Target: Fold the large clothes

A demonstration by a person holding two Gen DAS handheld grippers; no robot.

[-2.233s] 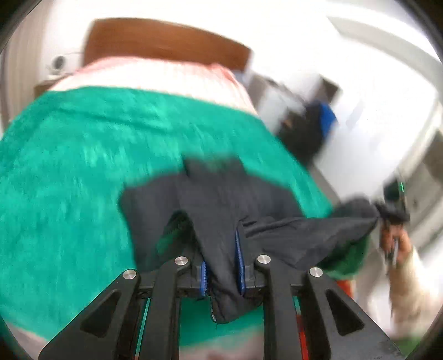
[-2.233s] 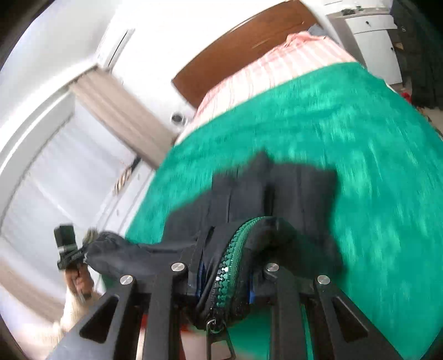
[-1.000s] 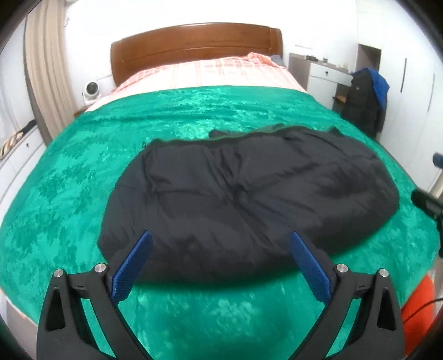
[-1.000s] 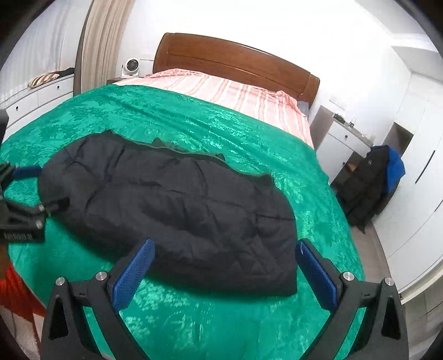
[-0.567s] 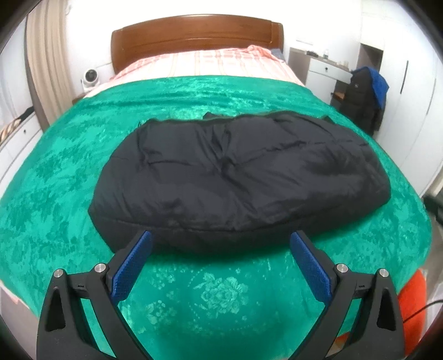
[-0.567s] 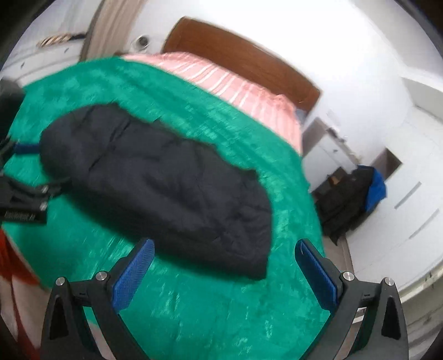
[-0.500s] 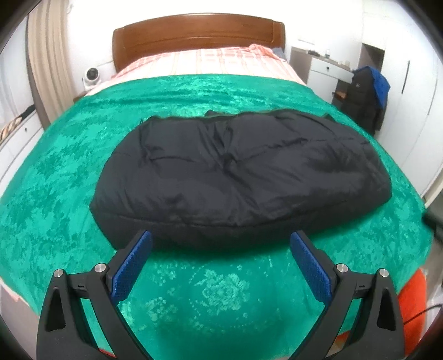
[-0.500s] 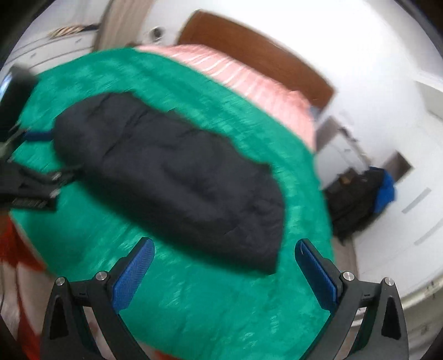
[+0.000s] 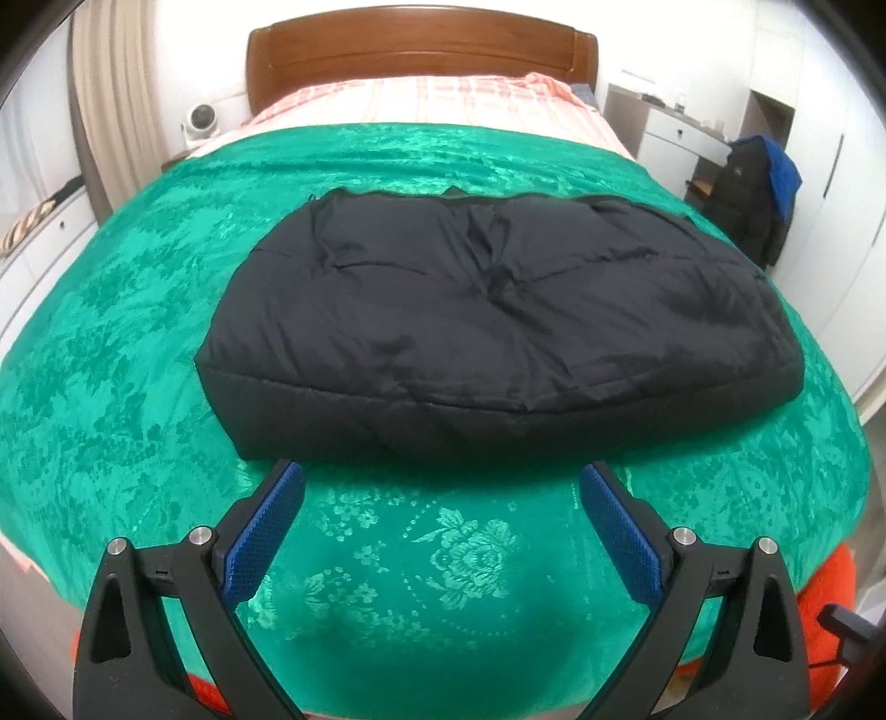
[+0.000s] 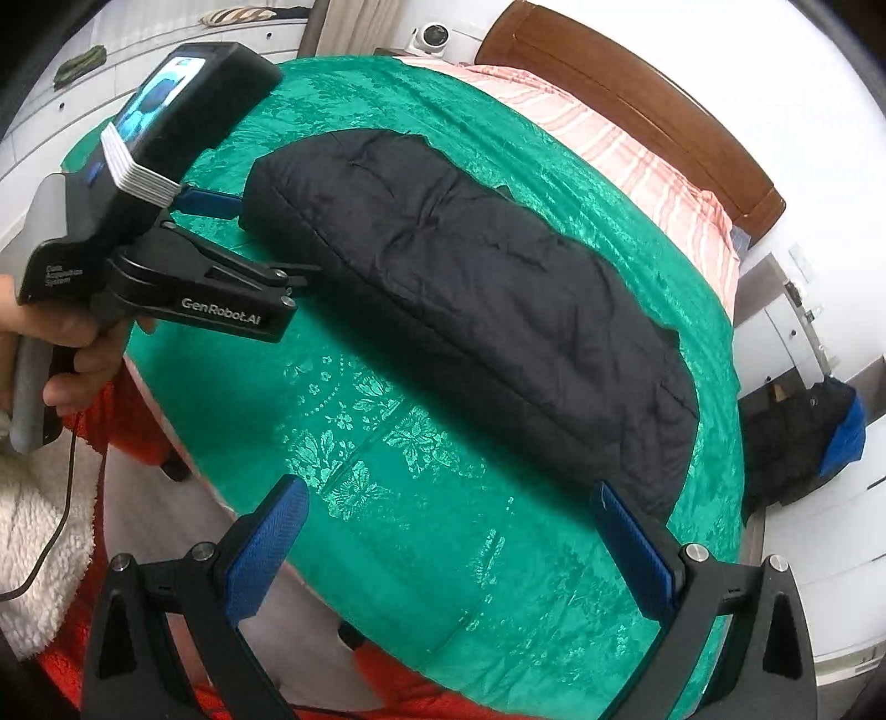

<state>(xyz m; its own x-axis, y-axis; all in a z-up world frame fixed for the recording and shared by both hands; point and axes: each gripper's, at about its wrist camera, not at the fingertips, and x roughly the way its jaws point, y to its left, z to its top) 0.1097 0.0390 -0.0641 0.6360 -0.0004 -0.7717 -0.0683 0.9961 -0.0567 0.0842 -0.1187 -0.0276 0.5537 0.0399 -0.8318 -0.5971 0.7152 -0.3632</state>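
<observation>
Holding both sets of blue-padded fingers spread wide with nothing between them, we have the left gripper (image 9: pixel 440 518) just short of the near edge of the black quilted padded jacket (image 9: pixel 498 310), and the right gripper (image 10: pixel 448 540) nearer that jacket's right-hand end, one pad close to its corner but not touching as far as we can tell

In the right wrist view we also see the left gripper from the side, its tips close against the jacket's left end; whether they touch the cloth we cannot tell

The jacket lies across the shiny green patterned bedspread (image 9: pixel 138 310) as one long, puffy slab, its near edge a thick rounded fold and a strip of green lining showing along its far edge. We judge that a lengthwise fold is done, with no sleeve lying loose on either side of the jacket

What we think is left: bringing one end over the other to make a shorter bundle, then pressing out the trapped air. Beyond the jacket are the pink striped sheet (image 9: pixel 421 99) and the brown wooden headboard (image 9: pixel 421 50)
</observation>
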